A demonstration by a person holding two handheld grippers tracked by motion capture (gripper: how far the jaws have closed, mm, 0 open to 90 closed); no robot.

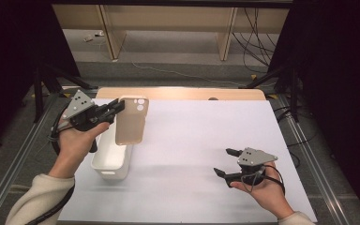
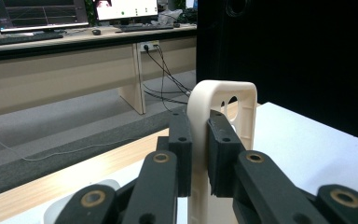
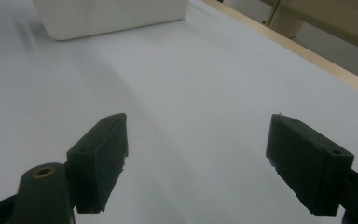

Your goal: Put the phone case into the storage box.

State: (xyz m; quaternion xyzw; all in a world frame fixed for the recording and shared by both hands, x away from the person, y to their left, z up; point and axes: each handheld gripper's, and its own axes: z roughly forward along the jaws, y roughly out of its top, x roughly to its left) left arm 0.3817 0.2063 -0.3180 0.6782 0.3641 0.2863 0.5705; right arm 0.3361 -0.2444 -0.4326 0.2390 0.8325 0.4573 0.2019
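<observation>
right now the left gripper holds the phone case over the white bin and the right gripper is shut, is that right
Not quite: the right gripper is open, its jaws wide apart over bare table, as the right gripper view shows. The rest holds: the left gripper is shut on the phone case above the white bin.

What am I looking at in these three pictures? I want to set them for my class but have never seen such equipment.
A person sits at a table covered in white and holds a hand tool with two black jaws in each hand. The high view looks down from above. The other two come from small cameras riding on each tool, looking along its jaws. The left gripper is shut on the edge of a beige phone case, holding it upright in the air above a white tub. The right gripper rests low over the bare cover, its jaws wide apart with nothing between them.
</observation>
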